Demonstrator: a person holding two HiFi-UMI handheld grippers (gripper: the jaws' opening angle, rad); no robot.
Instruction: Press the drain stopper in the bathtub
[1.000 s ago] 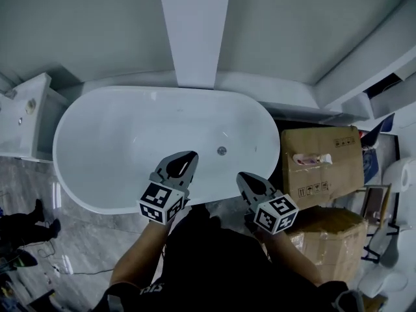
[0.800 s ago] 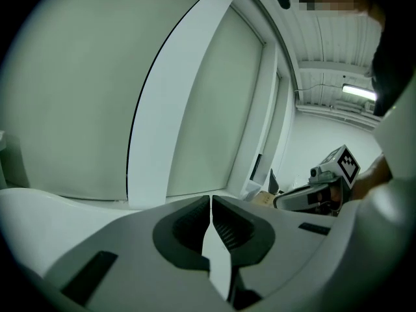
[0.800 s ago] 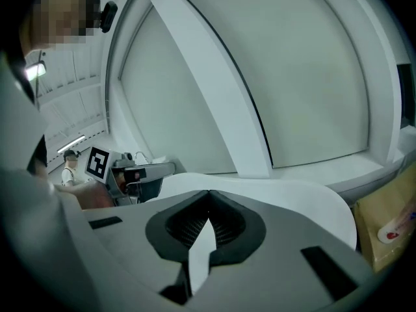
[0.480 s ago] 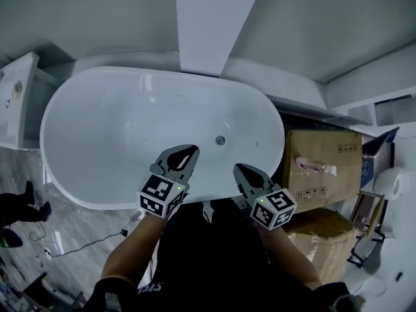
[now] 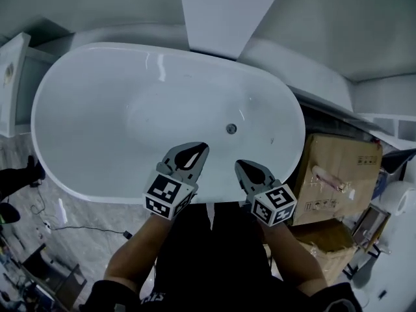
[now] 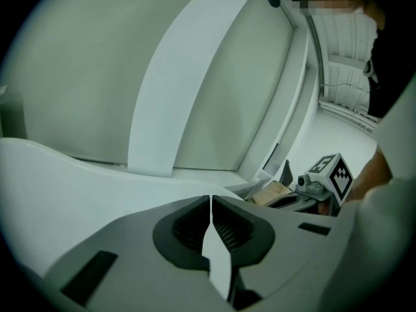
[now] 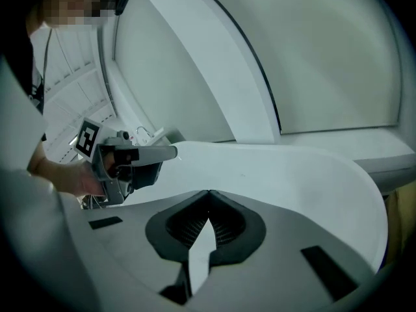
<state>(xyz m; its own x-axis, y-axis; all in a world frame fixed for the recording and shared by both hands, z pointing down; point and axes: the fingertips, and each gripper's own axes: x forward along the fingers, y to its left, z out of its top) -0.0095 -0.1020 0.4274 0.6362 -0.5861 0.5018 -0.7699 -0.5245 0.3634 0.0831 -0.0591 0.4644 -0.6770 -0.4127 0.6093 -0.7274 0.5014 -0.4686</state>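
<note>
- Over the white bathtub [image 5: 110, 103], I hold both tools just above its near rim. The drain stopper [image 5: 231, 129] is a small round metal disc on the tub floor, toward the right-hand end. It lies ahead of both tips and nothing touches it.
- The left gripper [image 5: 203, 147] has its jaws pressed together with nothing between them. The right gripper [image 5: 239, 164] is the same, tips meeting and empty.
- Neither gripper view shows the stopper. Both look across the tub's rim toward the pale wall and the white pillar [image 5: 221, 12], so I must steer by the head view.
- As I judge it, the press has not begun and the reach down into the basin comes first. The right tool sits nearer the drain and seems the natural choice.
- I would keep its jaws together as one blunt point, tilt the nose down and bring it squarely onto the disc's centre. A straight downward push suits it best, since an off-centre touch may skid on the glossy enamel.
- The cardboard box [image 5: 338, 168] beside the tub's right end is clear of that path.
</note>
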